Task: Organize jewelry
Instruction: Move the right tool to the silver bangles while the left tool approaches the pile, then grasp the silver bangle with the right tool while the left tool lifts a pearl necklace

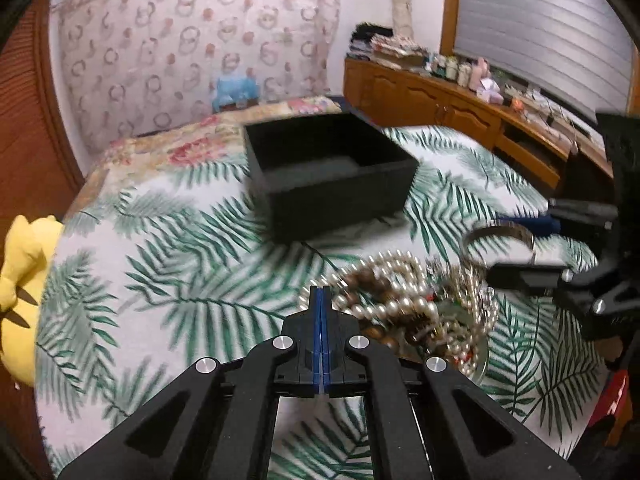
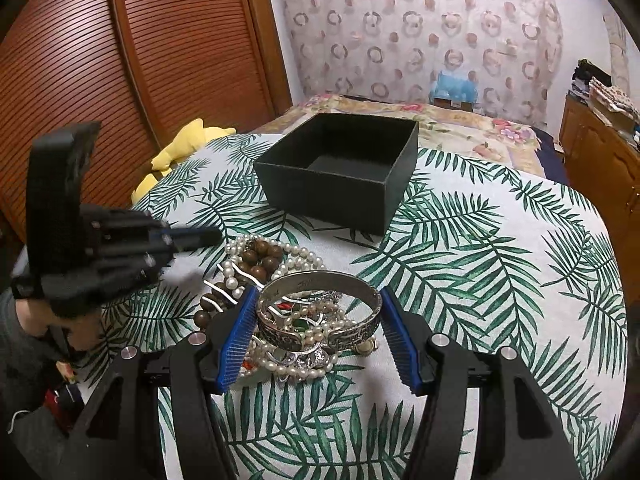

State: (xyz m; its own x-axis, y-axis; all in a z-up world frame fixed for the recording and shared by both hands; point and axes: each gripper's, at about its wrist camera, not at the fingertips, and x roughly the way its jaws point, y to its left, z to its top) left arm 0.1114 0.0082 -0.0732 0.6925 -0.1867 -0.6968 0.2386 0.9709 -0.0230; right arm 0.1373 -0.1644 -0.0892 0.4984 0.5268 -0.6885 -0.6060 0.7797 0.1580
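Gripping a silver bangle [image 2: 320, 304] between its blue pads, the right gripper [image 2: 318, 336] holds it above a heap of pearls and beads [image 2: 260, 260]. Beside it, the left gripper [image 1: 322, 300] is fully closed, empty. Behind sits an open black box [image 2: 340, 172] on a leaf-print cloth [image 2: 480, 260].

Blurring across the black box [image 1: 328, 172] and jewelry pile [image 1: 408, 304] in the left wrist view, running off the left edge as a yellow plush toy [image 1: 20, 280], and hiding, under the silver bangle [image 2: 320, 308] at lower centre, part of the pearl strands [image 2: 296, 364].
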